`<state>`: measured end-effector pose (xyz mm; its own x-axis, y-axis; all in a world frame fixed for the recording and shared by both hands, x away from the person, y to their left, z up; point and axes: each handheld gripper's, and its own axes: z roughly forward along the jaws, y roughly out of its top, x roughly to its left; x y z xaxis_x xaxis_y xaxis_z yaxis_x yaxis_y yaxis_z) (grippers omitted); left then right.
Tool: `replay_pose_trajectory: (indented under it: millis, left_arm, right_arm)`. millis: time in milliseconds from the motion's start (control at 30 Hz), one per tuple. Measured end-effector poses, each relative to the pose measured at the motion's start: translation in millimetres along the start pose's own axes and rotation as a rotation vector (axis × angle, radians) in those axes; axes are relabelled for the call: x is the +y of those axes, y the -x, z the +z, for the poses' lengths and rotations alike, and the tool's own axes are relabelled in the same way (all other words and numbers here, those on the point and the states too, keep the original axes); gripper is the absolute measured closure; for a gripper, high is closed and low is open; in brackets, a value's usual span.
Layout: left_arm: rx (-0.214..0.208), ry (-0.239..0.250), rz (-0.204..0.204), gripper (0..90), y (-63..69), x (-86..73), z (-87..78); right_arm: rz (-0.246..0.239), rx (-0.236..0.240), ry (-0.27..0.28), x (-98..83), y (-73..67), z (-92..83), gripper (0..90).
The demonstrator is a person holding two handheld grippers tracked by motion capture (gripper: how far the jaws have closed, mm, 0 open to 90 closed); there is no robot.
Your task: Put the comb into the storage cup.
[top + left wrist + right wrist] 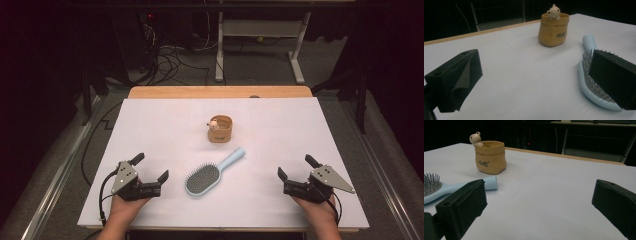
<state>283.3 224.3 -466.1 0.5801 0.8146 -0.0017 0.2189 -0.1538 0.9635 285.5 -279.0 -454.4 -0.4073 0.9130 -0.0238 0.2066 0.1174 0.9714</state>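
Note:
A light blue hairbrush (210, 174) lies bristles up on the white table (150, 130), its handle pointing toward the far right. Behind it stands a small tan pot (220, 129) with a little bear figure (213, 123) on its rim. My left gripper (151, 168) rests near the front left, open and empty, just left of the brush head. At the front right my right gripper (296, 167) is open too, with nothing between its jaws. In the left gripper view the hairbrush (587, 65) sits partly behind the right jaw, the pot (553, 30) beyond. The right gripper view has the pot (490, 157) and brush handle (474, 185) at left.
A wooden edge (220, 92) runs along the table's far side. Beyond it are a white desk frame (260, 45) and cables (170, 60) on the dark floor. Broad bare tabletop surrounds the brush and pot.

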Motion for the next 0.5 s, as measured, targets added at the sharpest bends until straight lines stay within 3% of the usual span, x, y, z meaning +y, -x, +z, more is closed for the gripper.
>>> replay_pose_trajectory:
  millis: [500]
  left_arm:
    - [-0.017,0.009,-0.012,0.2,-0.1,1.8,-2.8]
  right_arm:
    - [0.004,-0.001,0.005,0.5,2.3,-1.8,0.2]
